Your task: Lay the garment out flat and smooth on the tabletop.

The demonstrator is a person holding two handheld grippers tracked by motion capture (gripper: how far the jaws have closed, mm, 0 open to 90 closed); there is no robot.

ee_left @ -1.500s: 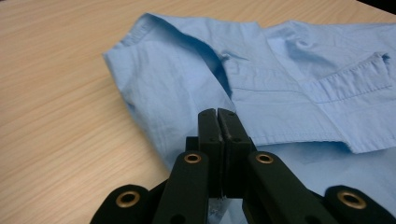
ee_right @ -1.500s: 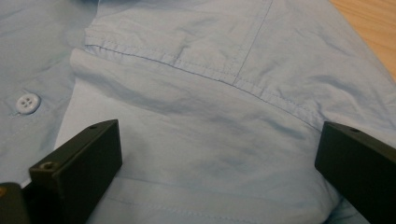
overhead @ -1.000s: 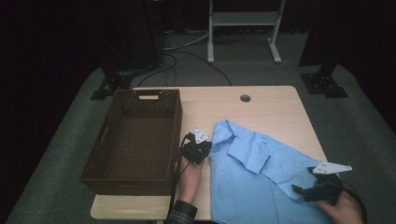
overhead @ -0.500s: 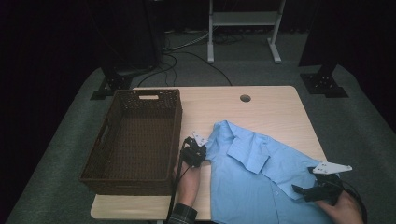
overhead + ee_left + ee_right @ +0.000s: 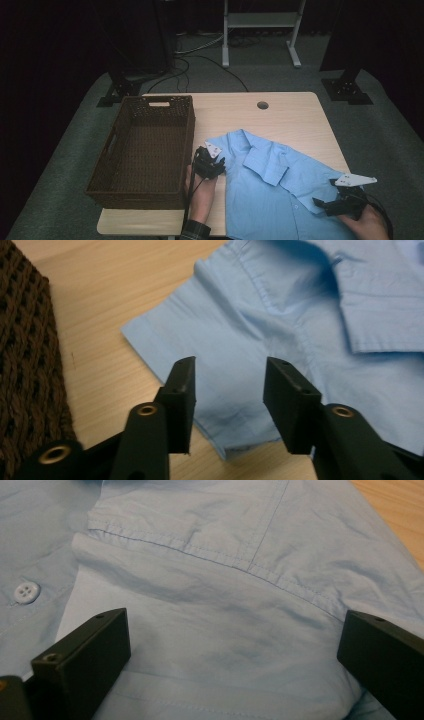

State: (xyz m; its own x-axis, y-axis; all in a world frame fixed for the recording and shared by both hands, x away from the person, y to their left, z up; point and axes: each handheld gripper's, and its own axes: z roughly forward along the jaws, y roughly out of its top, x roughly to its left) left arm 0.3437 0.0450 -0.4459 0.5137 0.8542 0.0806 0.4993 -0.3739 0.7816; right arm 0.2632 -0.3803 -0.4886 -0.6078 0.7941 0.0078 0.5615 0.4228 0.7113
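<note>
Light blue shirt lies spread on the wooden table, right of the brown woven basket, collar toward the far side, 1 sleeve pointing left.

Left gripper: jaws have just been opening and now stand apart over the sleeve hem; cloth lies under the gap, no pad pressing on it. Likely a release after laying the sleeve flat.

Right gripper: jaws wide apart above the shirt body, near the placket; 1 button visible to its left. Nothing clamped.

Judgement: both tools hover at opposite sides, probably to smooth or fold before moving the shirt into the basket.
</note>
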